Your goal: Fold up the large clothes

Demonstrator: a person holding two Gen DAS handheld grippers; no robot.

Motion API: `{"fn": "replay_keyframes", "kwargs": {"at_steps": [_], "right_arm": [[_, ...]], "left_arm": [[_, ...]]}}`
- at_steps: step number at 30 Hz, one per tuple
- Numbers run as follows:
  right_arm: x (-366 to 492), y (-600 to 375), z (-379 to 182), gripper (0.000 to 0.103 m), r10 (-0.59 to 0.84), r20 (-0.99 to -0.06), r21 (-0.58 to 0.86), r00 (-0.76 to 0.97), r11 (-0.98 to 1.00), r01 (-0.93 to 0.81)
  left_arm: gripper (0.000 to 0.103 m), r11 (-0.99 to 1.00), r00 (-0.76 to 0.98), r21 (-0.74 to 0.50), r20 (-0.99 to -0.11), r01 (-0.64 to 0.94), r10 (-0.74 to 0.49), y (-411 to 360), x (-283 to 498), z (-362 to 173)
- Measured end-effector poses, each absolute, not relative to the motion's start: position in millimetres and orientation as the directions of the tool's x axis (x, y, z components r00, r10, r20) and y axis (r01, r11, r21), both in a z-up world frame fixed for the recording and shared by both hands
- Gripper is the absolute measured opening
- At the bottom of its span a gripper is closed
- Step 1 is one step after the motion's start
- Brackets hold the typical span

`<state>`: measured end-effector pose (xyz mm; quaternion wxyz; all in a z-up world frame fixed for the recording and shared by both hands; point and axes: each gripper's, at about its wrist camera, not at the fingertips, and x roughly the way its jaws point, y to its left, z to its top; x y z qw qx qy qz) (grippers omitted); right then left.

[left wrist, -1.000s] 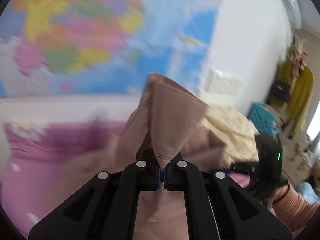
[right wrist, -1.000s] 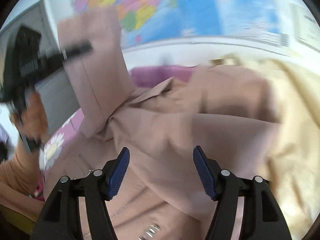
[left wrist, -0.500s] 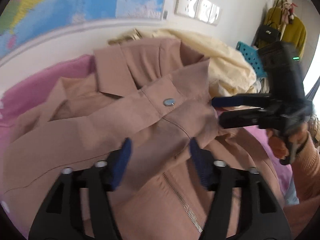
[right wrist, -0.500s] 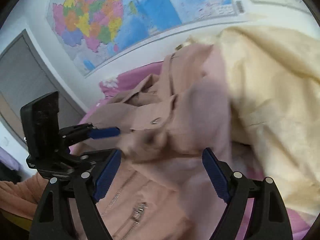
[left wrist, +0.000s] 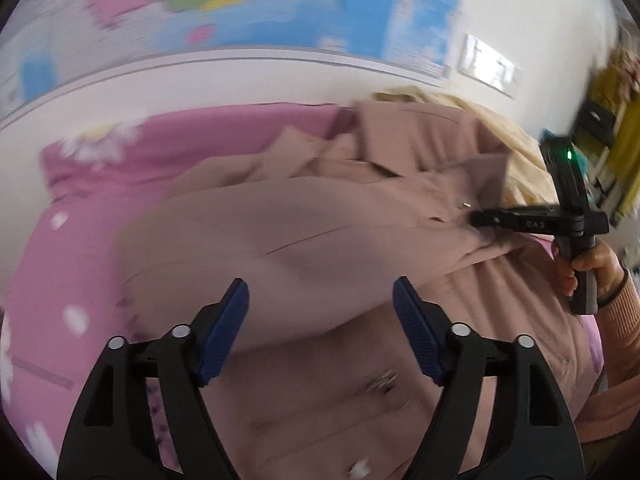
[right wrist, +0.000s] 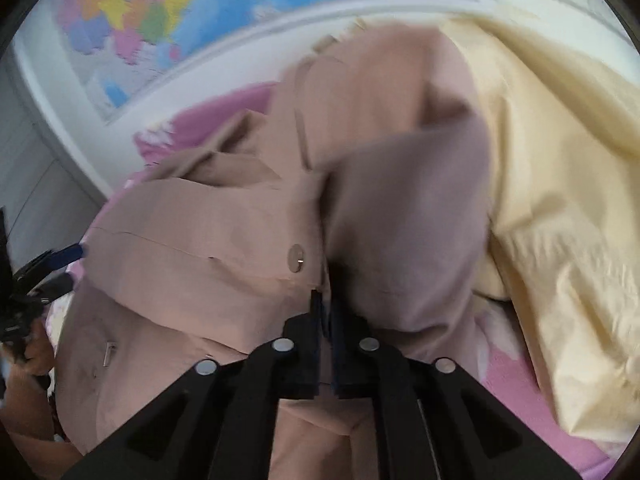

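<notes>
A dusty-pink jacket (left wrist: 304, 232) with a zip front lies spread on a pink floral bedsheet (left wrist: 80, 264). One sleeve is folded across its chest. My left gripper (left wrist: 320, 320) is open and empty, just above the jacket's lower front. My right gripper (right wrist: 326, 304) is shut on a fold of the jacket (right wrist: 224, 240) at the right side, next to a snap button (right wrist: 297, 258). It also shows in the left wrist view (left wrist: 480, 218), pinching the cloth at the jacket's right edge.
A cream-yellow garment (right wrist: 560, 184) lies heaped on the bed to the right of the jacket. A world map (left wrist: 280, 4) hangs on the white wall behind the bed. A coat rack with yellow clothes (left wrist: 616, 128) stands at the far right.
My left gripper let go of the sleeve, opened and dropped low over the jacket. My right gripper, open before, has closed on the jacket's right-side cloth.
</notes>
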<state>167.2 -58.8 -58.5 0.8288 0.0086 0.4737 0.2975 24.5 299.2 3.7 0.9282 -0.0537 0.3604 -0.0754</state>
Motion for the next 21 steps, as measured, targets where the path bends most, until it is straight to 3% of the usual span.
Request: {"fn": "replay_keyframes", "kwargs": {"at_steps": [1,3,5,10,14,21], "right_arm": [[166.7,-63.7,-58.9,0.017,0.514,-0.779,0.318,0.359,0.817,-0.481],[157.5,-74.8,-50.1,0.044,0.569,-0.744,0.369,0.35,0.787,-0.495],[141.6,-86.3,-37.4,0.058,0.59,-0.713,0.361,0.379,0.772,-0.523],[98.0,-140.9,-25.9,0.069,0.64,-0.658,0.431,0.397,0.752,-0.5],[69.8,-169.4,-41.3,0.078,0.646,-0.666,0.467,0.373,0.751,-0.467],[28.2,-187.0,-72.7,0.082,0.709,-0.634,0.581,0.309,0.7,-0.415]], "left_arm": [[0.078,0.985,0.73,-0.157,-0.665,0.071,-0.159,308.8,16.1,1.2],[0.078,0.987,0.721,-0.162,-0.681,0.025,-0.13,324.0,2.9,-3.2],[0.079,0.986,0.705,-0.167,-0.7,-0.01,-0.111,336.3,-10.6,-9.4],[0.082,0.983,0.666,-0.18,-0.738,-0.046,-0.104,351.2,-44.3,-28.3],[0.082,0.976,0.629,-0.217,-0.764,-0.034,-0.147,350.5,-63.6,-42.8],[0.083,0.966,0.599,-0.258,-0.776,-0.018,-0.196,338.0,-93.7,-61.5]]}}
